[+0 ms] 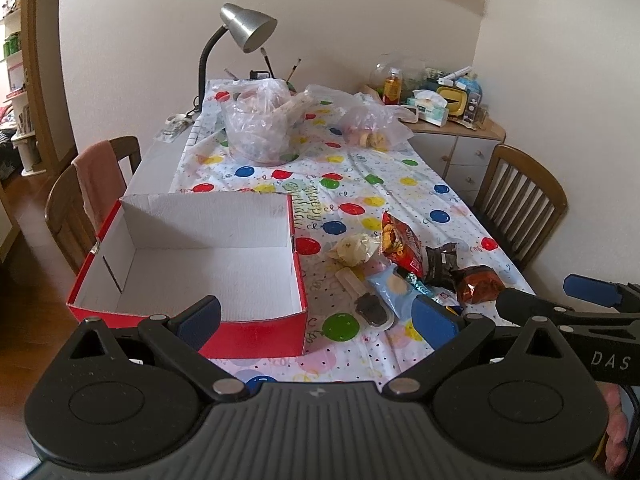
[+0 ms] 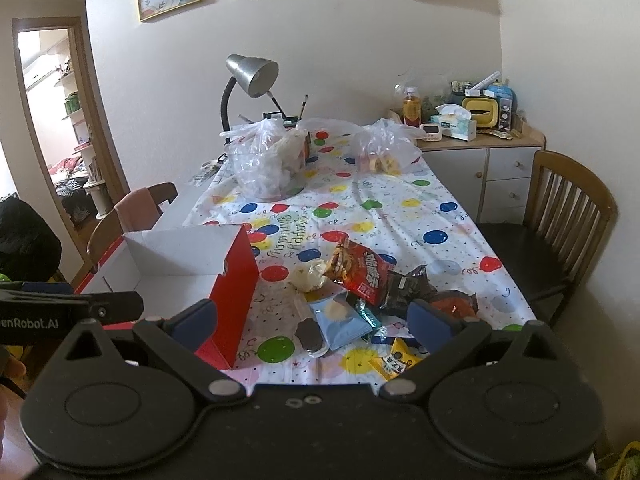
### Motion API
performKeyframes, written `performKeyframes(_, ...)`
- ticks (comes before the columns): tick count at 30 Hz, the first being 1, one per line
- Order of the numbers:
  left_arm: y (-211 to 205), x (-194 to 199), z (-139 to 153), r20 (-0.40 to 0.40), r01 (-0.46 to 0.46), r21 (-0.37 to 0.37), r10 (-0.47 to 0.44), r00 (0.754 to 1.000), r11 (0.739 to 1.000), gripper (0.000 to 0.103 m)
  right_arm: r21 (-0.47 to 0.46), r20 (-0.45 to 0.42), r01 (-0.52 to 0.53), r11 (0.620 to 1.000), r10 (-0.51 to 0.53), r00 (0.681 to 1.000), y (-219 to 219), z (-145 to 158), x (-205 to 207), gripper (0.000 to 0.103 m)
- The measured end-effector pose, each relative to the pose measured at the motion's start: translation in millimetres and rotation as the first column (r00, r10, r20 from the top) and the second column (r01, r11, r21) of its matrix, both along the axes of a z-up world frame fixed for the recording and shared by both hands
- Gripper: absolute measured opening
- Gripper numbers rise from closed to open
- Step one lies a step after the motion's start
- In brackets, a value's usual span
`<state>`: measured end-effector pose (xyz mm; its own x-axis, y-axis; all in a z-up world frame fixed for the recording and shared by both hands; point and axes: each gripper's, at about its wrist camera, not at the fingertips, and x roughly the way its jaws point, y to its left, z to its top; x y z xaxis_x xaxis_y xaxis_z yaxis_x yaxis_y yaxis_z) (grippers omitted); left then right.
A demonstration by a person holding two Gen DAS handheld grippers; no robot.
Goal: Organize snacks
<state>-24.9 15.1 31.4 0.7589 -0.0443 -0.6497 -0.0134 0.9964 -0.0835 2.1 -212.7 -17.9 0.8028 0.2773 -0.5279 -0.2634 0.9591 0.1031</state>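
A red box (image 1: 256,334) (image 2: 236,304) with a white, empty inside stands at the table's near left. To its right lies a pile of snacks: a red chip bag (image 1: 402,242) (image 2: 360,270), a pale round packet (image 1: 354,250), a blue packet (image 1: 390,290) (image 2: 340,318), a black packet (image 1: 442,264), an orange-brown packet (image 1: 480,284) and a yellow one (image 2: 396,362). My left gripper (image 1: 316,322) hovers open above the box's near right corner. My right gripper (image 2: 312,326) is open over the snack pile, holding nothing.
The balloon-print tablecloth (image 1: 360,176) covers the table. Clear plastic bags (image 1: 258,124) with food and a grey desk lamp (image 1: 246,26) stand at the far end. Wooden chairs (image 2: 560,220) flank both sides. A cluttered cabinet (image 2: 480,148) is at back right.
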Motion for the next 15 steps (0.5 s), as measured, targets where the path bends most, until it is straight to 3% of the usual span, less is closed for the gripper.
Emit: performKeyframes(15,-6.2,7.9,-15.9,-0.046,0.061,-0.005,-0.062,0.997,0.998,0.102,-0.019,-0.024,0.034,0.999,-0.034,0.999,-0.9,-13.5,-7.7,0.102)
